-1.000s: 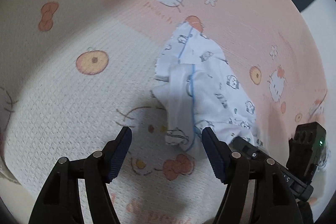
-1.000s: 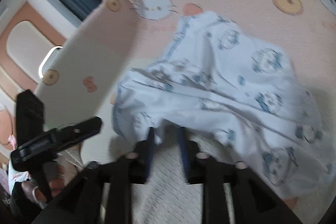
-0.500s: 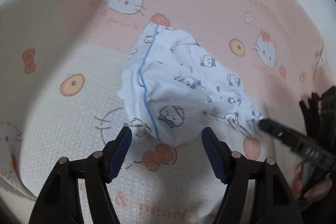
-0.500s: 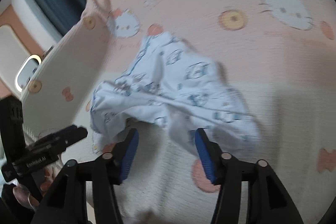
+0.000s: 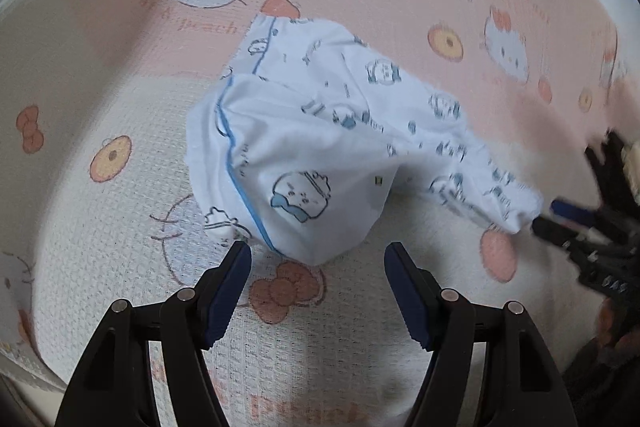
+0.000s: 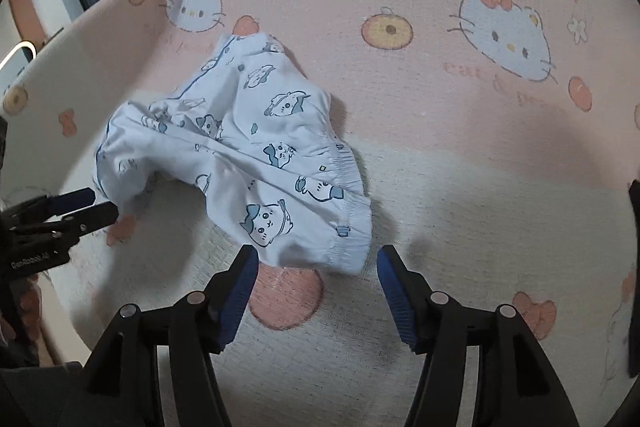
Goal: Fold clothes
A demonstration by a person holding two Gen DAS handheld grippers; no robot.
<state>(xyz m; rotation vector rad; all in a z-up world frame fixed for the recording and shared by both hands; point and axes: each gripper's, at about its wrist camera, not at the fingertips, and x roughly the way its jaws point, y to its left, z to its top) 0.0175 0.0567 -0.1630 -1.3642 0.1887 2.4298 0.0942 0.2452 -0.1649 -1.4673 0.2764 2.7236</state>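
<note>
left gripper (image 5: 318, 277) and right gripper (image 6: 312, 273) both gape empty at opposite edges of the rumpled printed garment (image 6: 244, 155) on the pink blanket (image 6: 460, 131); pinch single-layer corners, spread flat.

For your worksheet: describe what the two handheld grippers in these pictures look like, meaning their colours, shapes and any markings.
Both the left gripper and the right gripper have glossy black plastic arms that fork into two fingers. Silver round rivets sit at the joints. Each finger ends in a dark blue ribbed pad. Small white lettering shows on the left gripper's side in the right wrist view, too blurred to read with confidence.
</note>
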